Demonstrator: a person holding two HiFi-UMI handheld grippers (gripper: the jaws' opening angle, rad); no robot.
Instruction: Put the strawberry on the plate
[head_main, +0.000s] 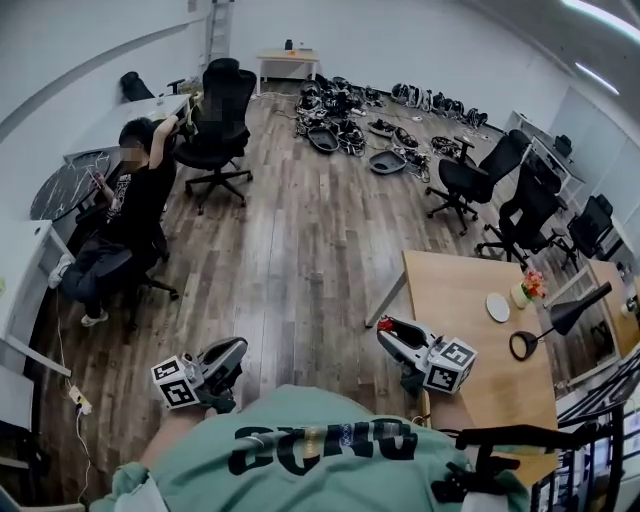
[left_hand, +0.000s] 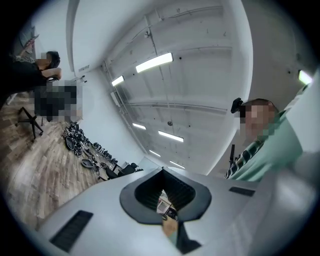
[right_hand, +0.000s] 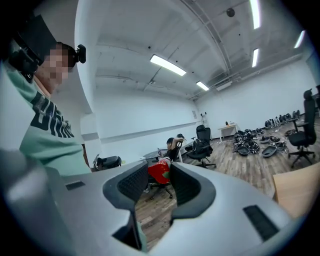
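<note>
Looking down in the head view, I see my right gripper (head_main: 389, 328) holding the strawberry (head_main: 384, 324) at the table (head_main: 450, 290) edge, well apart from the plate (head_main: 497, 307). Left gripper view: the left gripper (left_hand: 162, 192) has its jaws together, empty. Right gripper view: the jaws clamp the strawberry at their tips.

Bright ceiling strips (left_hand: 154, 62), fisheye-warped edges.

Dark block lettering on green shirt (head_main: 330, 440), upside down, unreadable, no other text
</note>
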